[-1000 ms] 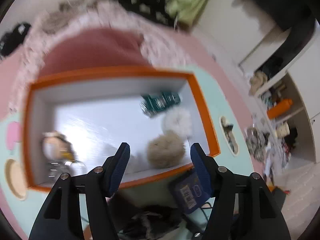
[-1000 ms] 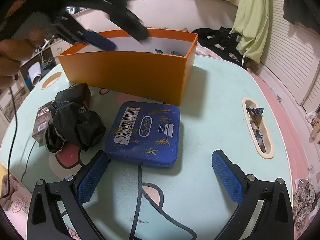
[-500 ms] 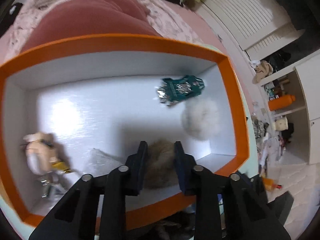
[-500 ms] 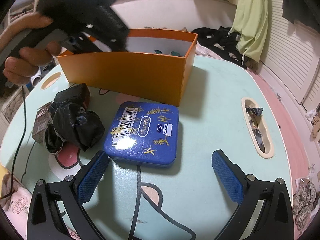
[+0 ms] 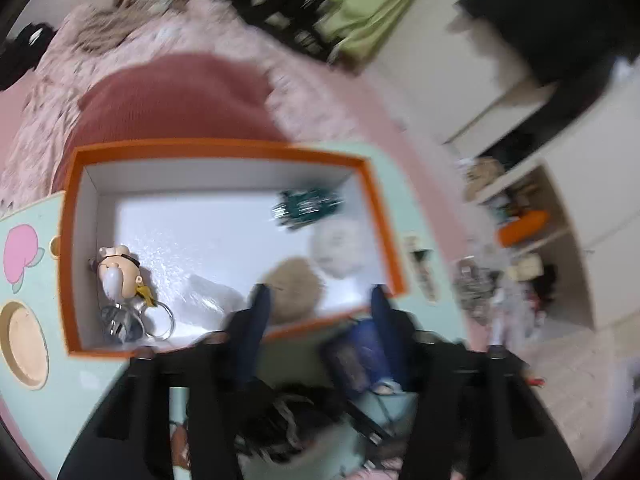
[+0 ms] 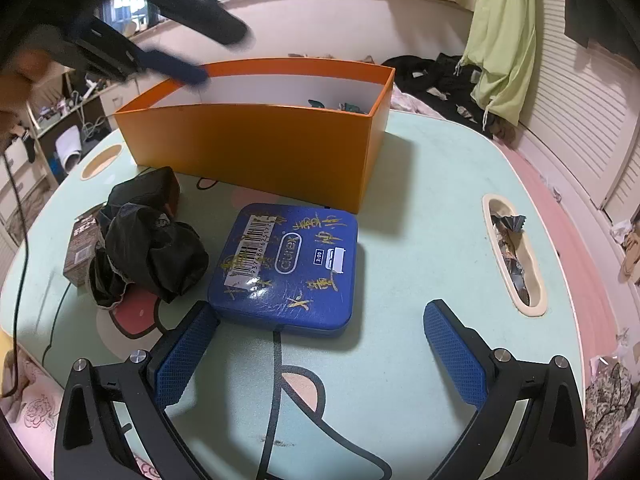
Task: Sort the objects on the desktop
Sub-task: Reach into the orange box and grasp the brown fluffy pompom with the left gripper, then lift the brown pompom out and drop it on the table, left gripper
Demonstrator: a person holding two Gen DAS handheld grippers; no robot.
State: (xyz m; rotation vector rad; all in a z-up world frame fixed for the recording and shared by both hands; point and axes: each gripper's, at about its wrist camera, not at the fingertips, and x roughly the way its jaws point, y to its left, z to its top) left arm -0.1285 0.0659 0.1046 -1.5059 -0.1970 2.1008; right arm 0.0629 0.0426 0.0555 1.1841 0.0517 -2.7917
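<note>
The left gripper [image 5: 316, 312] hangs over the orange box's [image 6: 256, 148] near wall, its empty jaws just reopened; the tan pompom [image 5: 294, 288] lies inside; the right gripper [image 6: 320, 344] gapes wide just before the blue tin [image 6: 288, 268].

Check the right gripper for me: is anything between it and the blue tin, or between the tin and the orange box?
Nothing visible blocks either path. The right gripper is open just short of the blue tin, with bare table between. Behind the tin stands only the orange box; the black bag lies off to the tin's left.
</note>
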